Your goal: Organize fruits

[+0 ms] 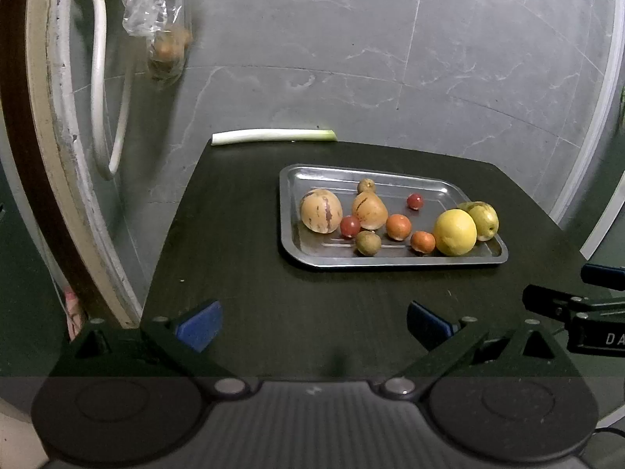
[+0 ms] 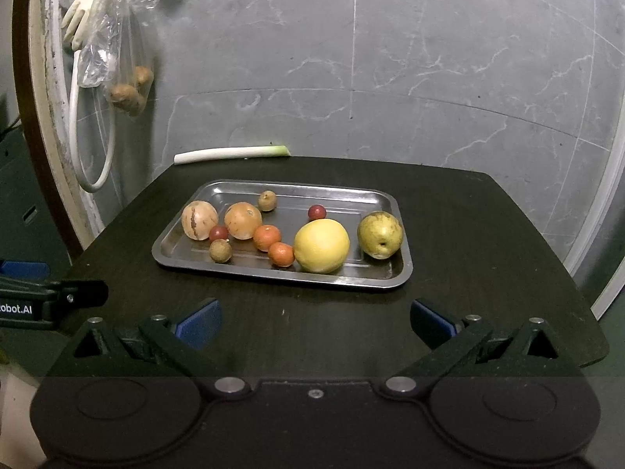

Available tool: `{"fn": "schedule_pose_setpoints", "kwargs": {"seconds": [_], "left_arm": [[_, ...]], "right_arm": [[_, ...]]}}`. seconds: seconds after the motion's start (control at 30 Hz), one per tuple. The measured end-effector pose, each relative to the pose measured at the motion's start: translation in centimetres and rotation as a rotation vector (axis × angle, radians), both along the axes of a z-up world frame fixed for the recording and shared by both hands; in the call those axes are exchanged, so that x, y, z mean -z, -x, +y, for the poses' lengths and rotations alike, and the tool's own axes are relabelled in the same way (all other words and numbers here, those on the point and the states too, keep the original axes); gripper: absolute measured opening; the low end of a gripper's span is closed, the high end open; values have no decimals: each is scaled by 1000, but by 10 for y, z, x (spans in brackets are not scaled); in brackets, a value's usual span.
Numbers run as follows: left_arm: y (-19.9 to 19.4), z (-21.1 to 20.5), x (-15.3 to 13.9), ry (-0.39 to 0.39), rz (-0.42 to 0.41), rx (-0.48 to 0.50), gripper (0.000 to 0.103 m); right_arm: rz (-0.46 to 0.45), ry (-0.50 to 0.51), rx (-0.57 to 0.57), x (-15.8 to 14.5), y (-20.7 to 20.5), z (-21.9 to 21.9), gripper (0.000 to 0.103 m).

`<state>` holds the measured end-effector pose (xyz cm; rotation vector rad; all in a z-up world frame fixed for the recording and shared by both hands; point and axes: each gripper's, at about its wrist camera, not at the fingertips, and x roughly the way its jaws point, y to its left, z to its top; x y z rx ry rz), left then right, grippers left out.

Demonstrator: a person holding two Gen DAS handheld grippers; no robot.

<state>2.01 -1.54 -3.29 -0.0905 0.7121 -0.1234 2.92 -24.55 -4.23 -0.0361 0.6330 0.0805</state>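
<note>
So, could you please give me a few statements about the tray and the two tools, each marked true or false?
1. All the fruit lies in the metal tray. True.
2. The left tool is shut on a tomato. False: it is open and holds nothing.
3. The leek stalk lies inside the tray. False: it lies at the table's far edge, apart from the tray.
4. The right tool is open. True.
5. The pear is beside the large yellow citrus. True.
</note>
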Motion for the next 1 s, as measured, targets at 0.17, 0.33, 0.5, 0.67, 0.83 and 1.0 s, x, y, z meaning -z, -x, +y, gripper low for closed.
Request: {"fn": "schedule_pose_setpoints", "kwargs": {"seconds": [0.17,0.33,0.5,0.67,0.83,1.0], "left_arm": [[0,0,0,0,1,0,102],[0,-1,0,-2,5,-2,102],[-1,-4,1,-4,10,1,102],[-2,-4,2,-7,15,1,102],[-3,-4,2,-8,15,1,102],[-4,-3,3,-9,18,-1,102]], "right_arm": [[3,-1,3,0,0,1,102],[8,-5,5,2,0,-2,102],[13,-8,6,3,-2,-4,102],[15,-10,6,4,-3,-4,102],[17,-10,6,4,-4,-4,102],[19,-8,4,4,-5,-2,102]]}}
